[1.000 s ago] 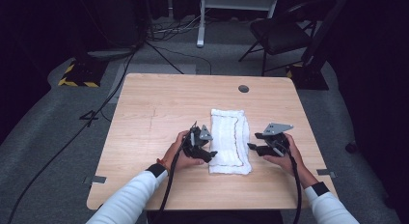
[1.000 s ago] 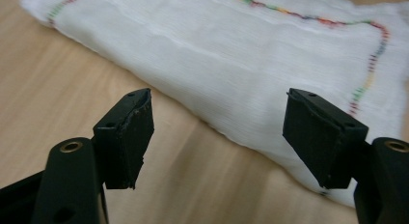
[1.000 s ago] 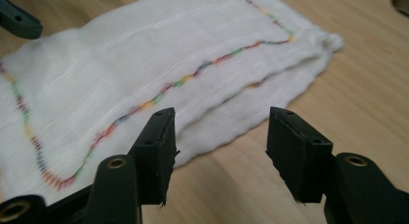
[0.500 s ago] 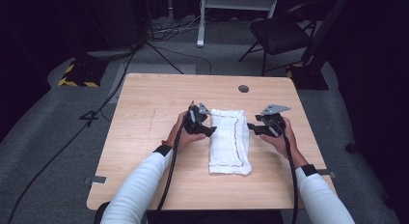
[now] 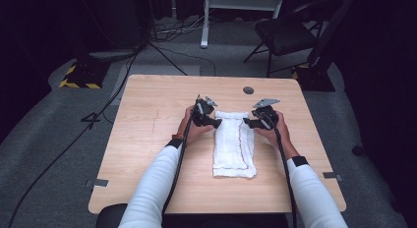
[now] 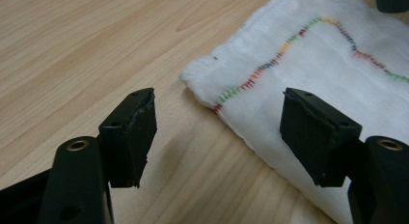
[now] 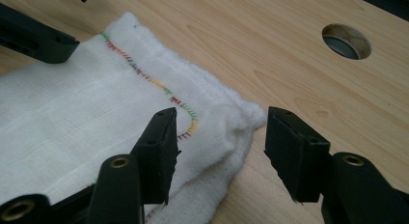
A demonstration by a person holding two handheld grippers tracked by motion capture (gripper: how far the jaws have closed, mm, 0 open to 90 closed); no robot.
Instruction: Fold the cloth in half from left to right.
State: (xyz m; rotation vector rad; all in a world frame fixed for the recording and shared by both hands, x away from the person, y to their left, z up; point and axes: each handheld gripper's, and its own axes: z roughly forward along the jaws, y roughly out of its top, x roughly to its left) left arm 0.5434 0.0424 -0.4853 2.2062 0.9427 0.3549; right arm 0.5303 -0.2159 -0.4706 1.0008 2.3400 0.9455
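Note:
A white folded cloth (image 5: 235,145) with a wavy multicoloured stitch line lies lengthwise on the wooden table (image 5: 147,139). My left gripper (image 5: 215,123) is at the cloth's far left corner and open. In the left gripper view (image 6: 219,132) one jaw hangs over bare wood and the other over the cloth (image 6: 328,55), with the cloth's edge between them. My right gripper (image 5: 247,123) is at the far right corner. Its jaws (image 7: 219,151) straddle that corner of the cloth (image 7: 72,113) without pressing it, and they have just been closing a little.
A round cable hole (image 5: 248,90) (image 7: 346,40) sits in the table beyond the cloth. A black chair (image 5: 285,34) and a floor stand are behind the table. Cables trail from both grippers along the person's white sleeves.
Both hands have slid away from the person along the cloth's two long sides, from its near half to its far corners. The cloth lies as before.

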